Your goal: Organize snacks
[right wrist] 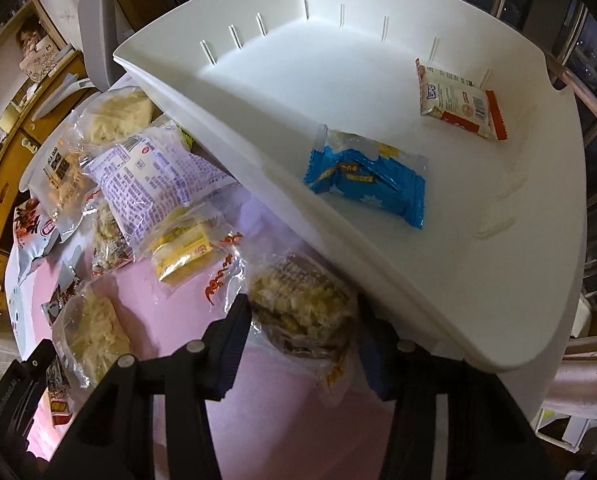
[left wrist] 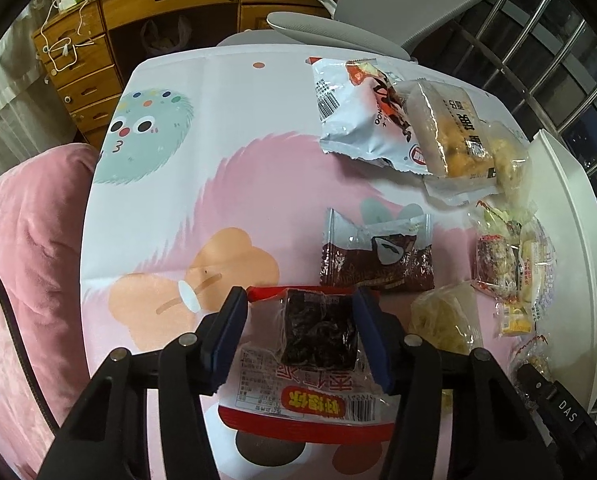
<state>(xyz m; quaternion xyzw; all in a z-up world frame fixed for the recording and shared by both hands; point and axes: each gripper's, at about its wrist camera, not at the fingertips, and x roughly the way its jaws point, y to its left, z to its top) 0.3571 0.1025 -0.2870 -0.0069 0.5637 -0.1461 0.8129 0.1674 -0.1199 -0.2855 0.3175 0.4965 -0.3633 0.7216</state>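
Note:
On the printed tablecloth (left wrist: 218,160) lies a clear, red-edged packet with a dark square snack (left wrist: 318,332). My left gripper (left wrist: 302,332) points down over it, and its blue pads touch the packet on both sides. My right gripper (right wrist: 302,320) is shut on a clear packet of yellow puffed-rice cake (right wrist: 302,304), right against the rim of the white tray (right wrist: 378,240). Its right pad is mostly hidden under that rim. A blue packet (right wrist: 366,180) and a white-and-orange cracker packet (right wrist: 458,100) lie inside the tray.
Several loose snacks lie on the cloth: a silver bag (left wrist: 354,120), a yellow puff packet (left wrist: 454,132), a brown packet (left wrist: 378,256) and a pale shredded one (left wrist: 442,320). A pink cushion (left wrist: 26,280) is to the left. Behind the table are a grey chair (left wrist: 398,8) and wooden drawers (left wrist: 82,64).

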